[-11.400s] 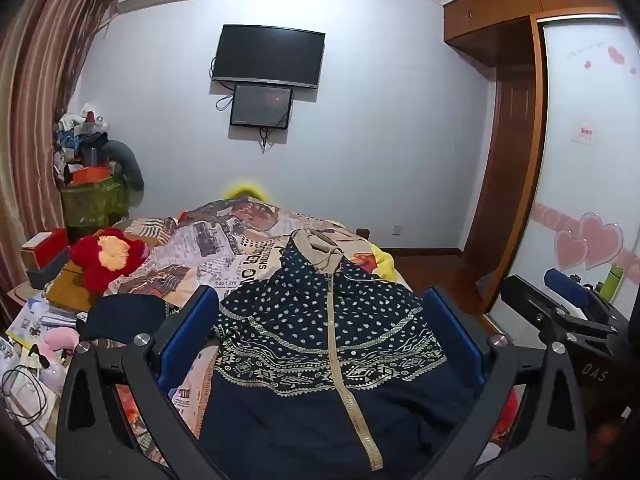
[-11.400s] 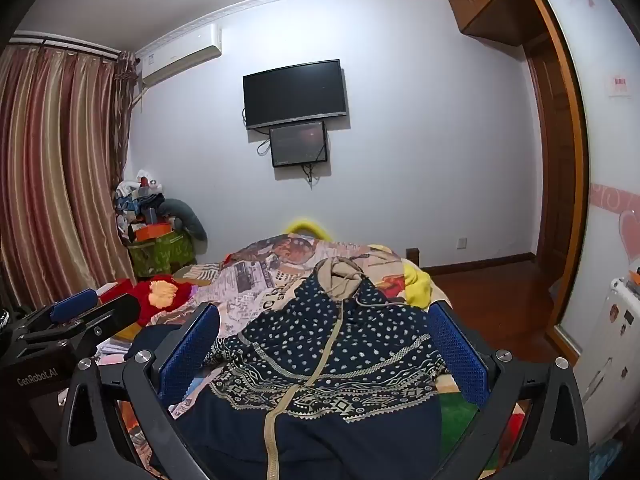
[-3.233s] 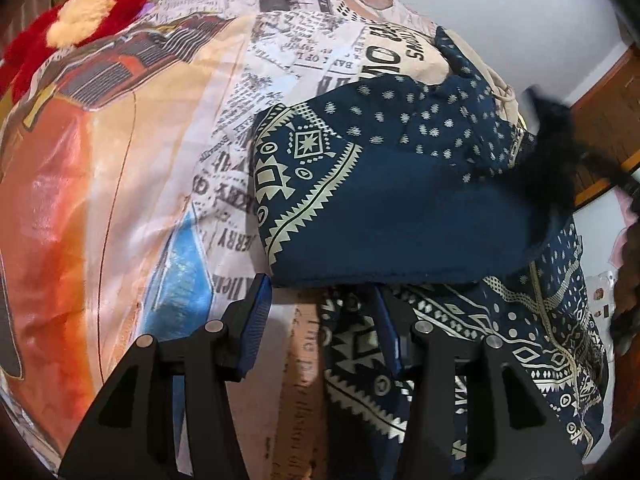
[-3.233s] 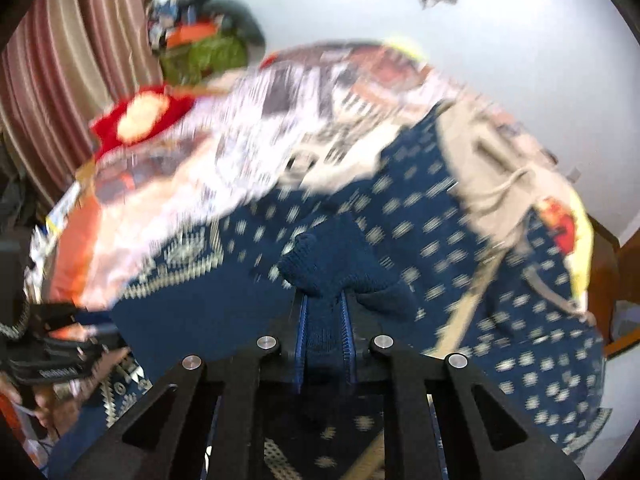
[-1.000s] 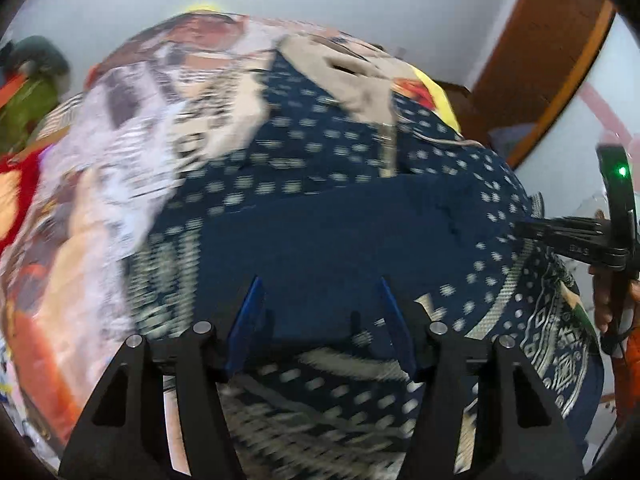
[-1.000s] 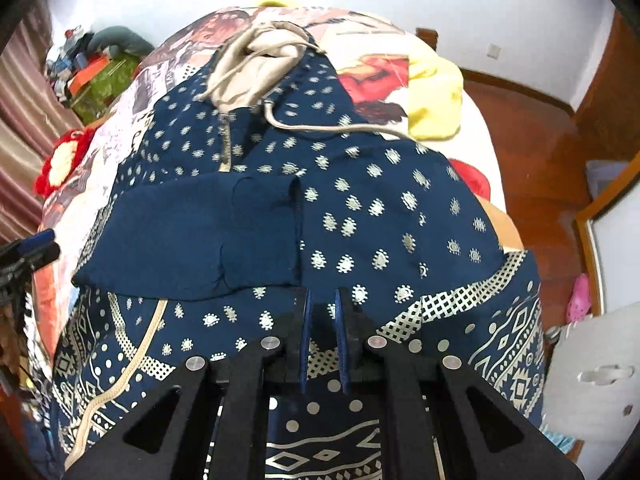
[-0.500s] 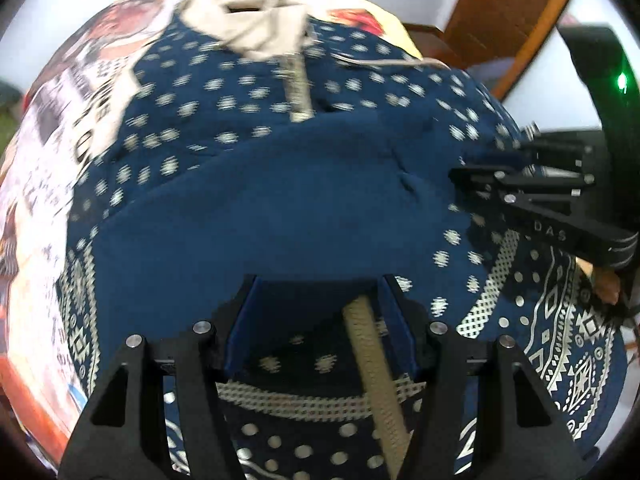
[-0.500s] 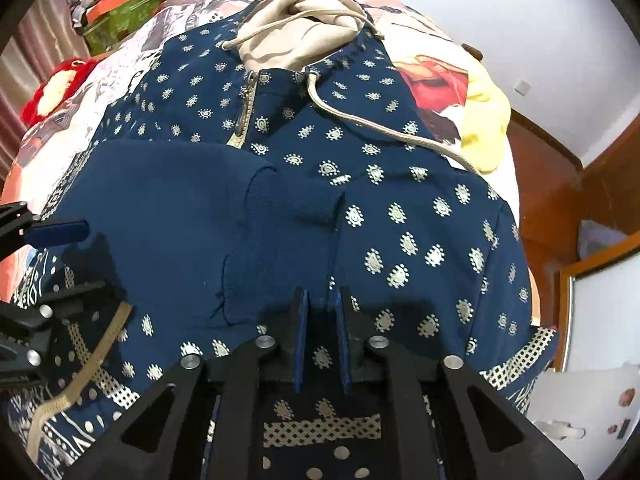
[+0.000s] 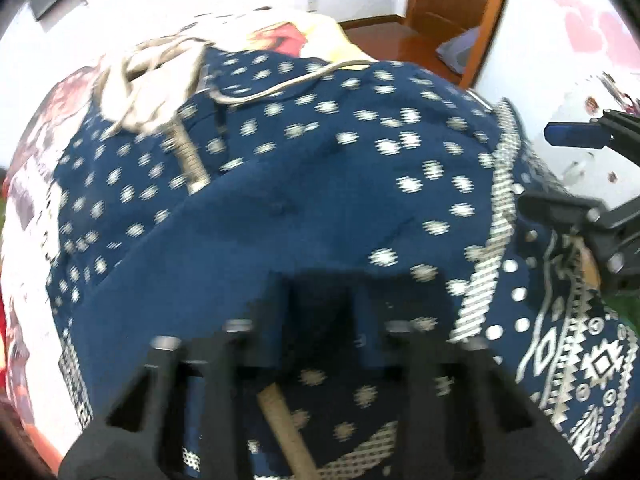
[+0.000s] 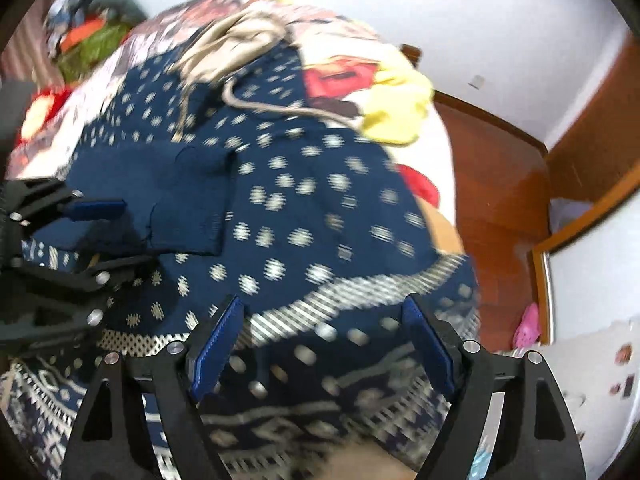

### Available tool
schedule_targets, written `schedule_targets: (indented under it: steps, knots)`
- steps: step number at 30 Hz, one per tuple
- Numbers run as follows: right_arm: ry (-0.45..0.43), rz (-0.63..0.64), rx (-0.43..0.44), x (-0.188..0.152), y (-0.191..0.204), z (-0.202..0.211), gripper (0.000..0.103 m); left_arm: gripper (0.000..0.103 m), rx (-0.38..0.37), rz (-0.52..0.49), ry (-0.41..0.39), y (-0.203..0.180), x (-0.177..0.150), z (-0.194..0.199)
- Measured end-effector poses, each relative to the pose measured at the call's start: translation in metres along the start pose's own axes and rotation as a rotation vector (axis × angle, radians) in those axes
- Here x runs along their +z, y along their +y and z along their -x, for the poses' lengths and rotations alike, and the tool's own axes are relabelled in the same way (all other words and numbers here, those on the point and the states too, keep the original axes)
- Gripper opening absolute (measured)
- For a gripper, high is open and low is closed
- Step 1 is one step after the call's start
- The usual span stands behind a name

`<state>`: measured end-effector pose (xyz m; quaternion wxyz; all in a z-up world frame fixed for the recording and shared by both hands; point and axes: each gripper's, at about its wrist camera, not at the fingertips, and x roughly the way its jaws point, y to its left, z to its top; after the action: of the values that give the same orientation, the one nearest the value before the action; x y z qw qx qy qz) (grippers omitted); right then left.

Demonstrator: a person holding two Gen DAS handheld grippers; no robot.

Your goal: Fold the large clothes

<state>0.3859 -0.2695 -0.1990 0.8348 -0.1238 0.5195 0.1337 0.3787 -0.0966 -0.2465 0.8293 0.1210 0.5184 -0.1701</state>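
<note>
The right gripper (image 10: 320,344), clamped shut half a second ago, now stands wide open and empty at lower centre; the left gripper (image 9: 320,312), blurred, looks part-open over the folded sleeve (image 9: 248,240), grip unclear. With that sleeve laid across the dotted navy knit hoodie (image 10: 312,208) on the printed quilt (image 10: 344,68), the other sleeve likely follows.

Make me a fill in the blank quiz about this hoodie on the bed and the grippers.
1. The right gripper is ____, holding nothing.
2. Across the chest of the hoodie lies a folded plain navy ____.
3. The crumpled cloth beside the hood is coloured ____.
Missing words: open; sleeve; yellow.
</note>
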Motion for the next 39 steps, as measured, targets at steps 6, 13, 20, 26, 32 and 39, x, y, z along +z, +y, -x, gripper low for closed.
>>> schedule_targets:
  steps: [6, 13, 20, 26, 32, 39]
  knots:
    - [-0.016, -0.145, 0.037, -0.025, -0.052, 0.03, 0.08, 0.009, -0.096, 0.029, -0.11, -0.011, 0.018, 0.04]
    - [0.005, -0.323, 0.08, -0.052, -0.099, 0.041, 0.082, 0.011, -0.134, 0.005, -0.024, -0.036, 0.025, 0.017]
    - [0.052, -0.458, 0.141, -0.085, -0.122, 0.039, 0.082, 0.027, -0.163, 0.031, 0.073, -0.039, 0.014, 0.011]
    - [0.069, -0.647, 0.232, -0.118, -0.153, 0.044, 0.083, 0.062, -0.116, 0.087, -0.075, -0.011, 0.012, 0.064]
    - [0.117, -0.841, 0.345, -0.155, -0.177, 0.031, 0.088, 0.07, -0.016, 0.132, -0.114, 0.029, 0.0, 0.076]
    - [0.171, -1.04, 0.46, -0.197, -0.188, -0.003, 0.088, 0.07, 0.006, 0.281, -0.008, 0.076, -0.035, 0.045]
